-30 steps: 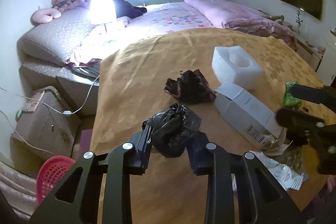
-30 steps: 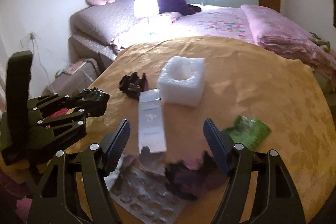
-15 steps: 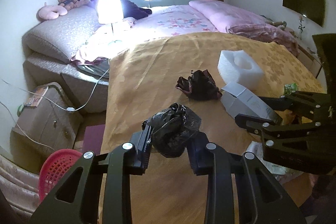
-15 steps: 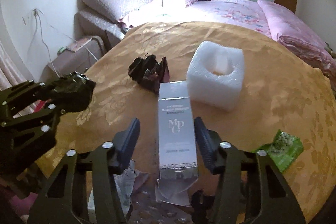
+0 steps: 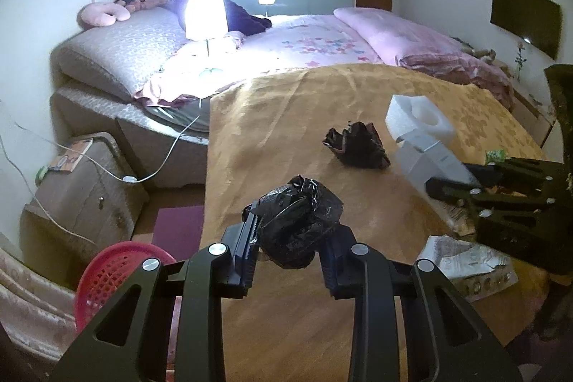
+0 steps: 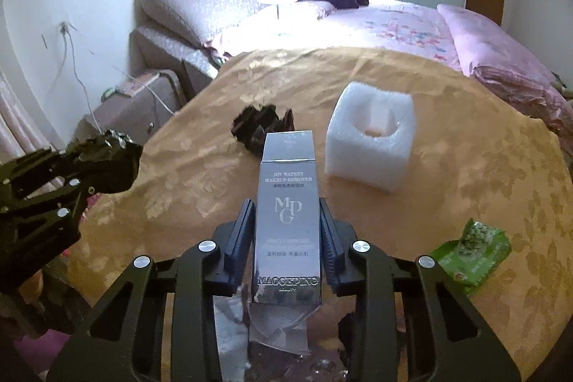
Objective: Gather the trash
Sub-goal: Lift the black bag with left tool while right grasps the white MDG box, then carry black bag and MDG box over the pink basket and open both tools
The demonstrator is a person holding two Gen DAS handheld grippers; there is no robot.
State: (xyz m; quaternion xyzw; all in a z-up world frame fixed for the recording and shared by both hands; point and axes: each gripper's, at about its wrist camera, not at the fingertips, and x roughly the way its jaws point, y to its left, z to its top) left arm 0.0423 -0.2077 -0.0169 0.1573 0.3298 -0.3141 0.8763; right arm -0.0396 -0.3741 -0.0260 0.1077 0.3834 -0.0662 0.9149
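My left gripper (image 5: 292, 231) is shut on a crumpled black plastic bag (image 5: 299, 224) and holds it just above the gold tablecloth (image 5: 272, 131). In the right wrist view that gripper and the black bag (image 6: 111, 149) sit at the left edge. My right gripper (image 6: 287, 224) has its jaws closing around a silver makeup-remover box (image 6: 286, 188) lying lengthwise on the cloth, and the pads meet its two long sides. A dark crumpled wrapper (image 6: 259, 126) lies just beyond the box. To the right stands a white foam block (image 6: 372, 145).
A green packet (image 6: 472, 253) lies at the right of the table. A torn white wrapper and blister sheet (image 5: 469, 264) lie near the front edge. On the floor at the left are a red mesh basket (image 5: 114, 267) and a cardboard box (image 5: 82, 188). Behind stands a bed with a lit lamp (image 5: 206, 11).
The right gripper moved forward over the silver box and its jaws narrowed from wide apart to against the box's sides. The left gripper drifted left, still holding the black bag.
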